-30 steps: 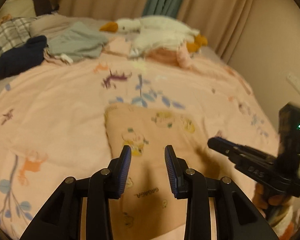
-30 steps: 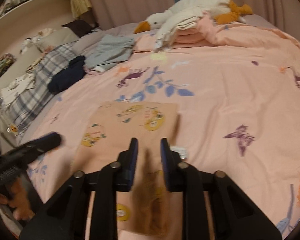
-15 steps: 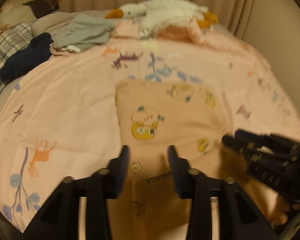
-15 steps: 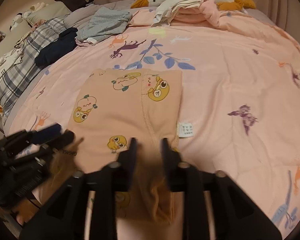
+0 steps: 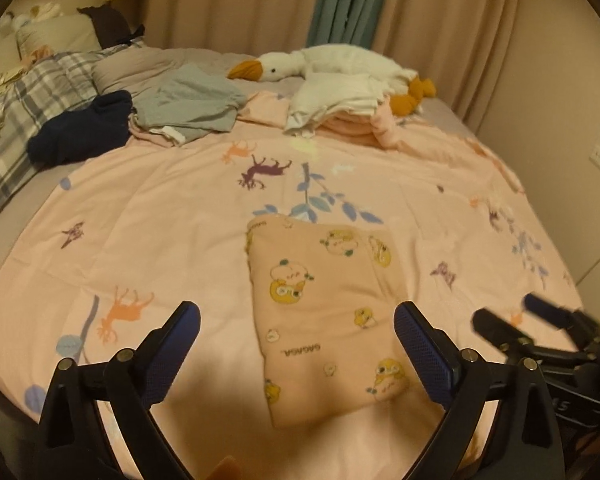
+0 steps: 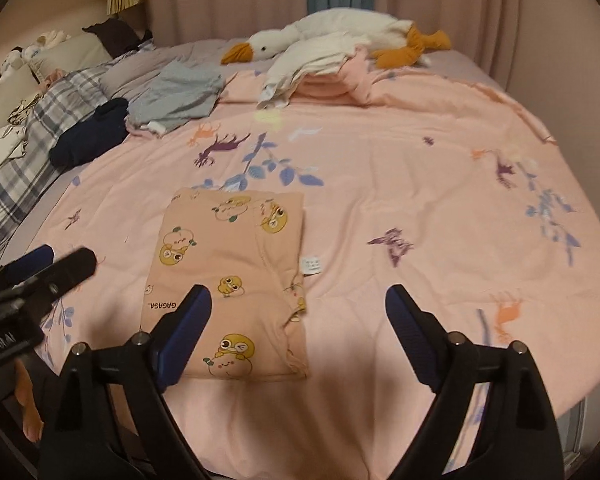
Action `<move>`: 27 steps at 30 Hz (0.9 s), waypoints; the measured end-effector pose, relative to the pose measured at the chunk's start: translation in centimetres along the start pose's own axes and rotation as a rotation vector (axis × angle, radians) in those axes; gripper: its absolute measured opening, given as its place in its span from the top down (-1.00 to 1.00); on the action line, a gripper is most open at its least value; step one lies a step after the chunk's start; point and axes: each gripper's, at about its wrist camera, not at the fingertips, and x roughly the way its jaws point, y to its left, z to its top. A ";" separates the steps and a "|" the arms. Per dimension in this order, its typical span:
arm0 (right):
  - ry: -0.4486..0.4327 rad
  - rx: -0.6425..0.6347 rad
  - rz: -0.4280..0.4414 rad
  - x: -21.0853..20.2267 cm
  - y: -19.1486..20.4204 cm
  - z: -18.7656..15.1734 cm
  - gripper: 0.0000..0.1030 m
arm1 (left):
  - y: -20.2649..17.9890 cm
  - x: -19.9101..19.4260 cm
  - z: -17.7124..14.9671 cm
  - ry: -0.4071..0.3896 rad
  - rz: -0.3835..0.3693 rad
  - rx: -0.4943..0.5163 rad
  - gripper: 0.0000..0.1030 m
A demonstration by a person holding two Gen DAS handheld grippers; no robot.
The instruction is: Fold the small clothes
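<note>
The far end of the bed [image 6: 380, 184] was a blur of stuff: a goose plush [image 6: 332, 36] half buried under folded whites, a grey garment [image 6: 180, 96] and a dark blue one [image 6: 92, 136] I couldn't really identify. The peach folded garment [image 6: 228, 280] with cartoon prints lay flat on the pink sheet, its small white tag sticking out on the right edge. Left gripper [image 5: 296, 354] hung above its near end, tilted down, jaws opening wide with nothing pinched. Right gripper [image 6: 298, 334] was the same, opening, one finger overlapping the garment's near corner in its own view.
</note>
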 end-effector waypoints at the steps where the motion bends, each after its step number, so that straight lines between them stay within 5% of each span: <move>1: -0.006 -0.006 -0.013 -0.3 0.1 -0.1 -0.85 | -0.4 0.0 -0.2 0.013 0.026 0.020 -0.88; 27: -0.074 0.019 -0.034 -3.1 -0.1 0.6 -0.96 | -0.8 -1.2 -0.1 -0.030 0.026 -0.026 -0.88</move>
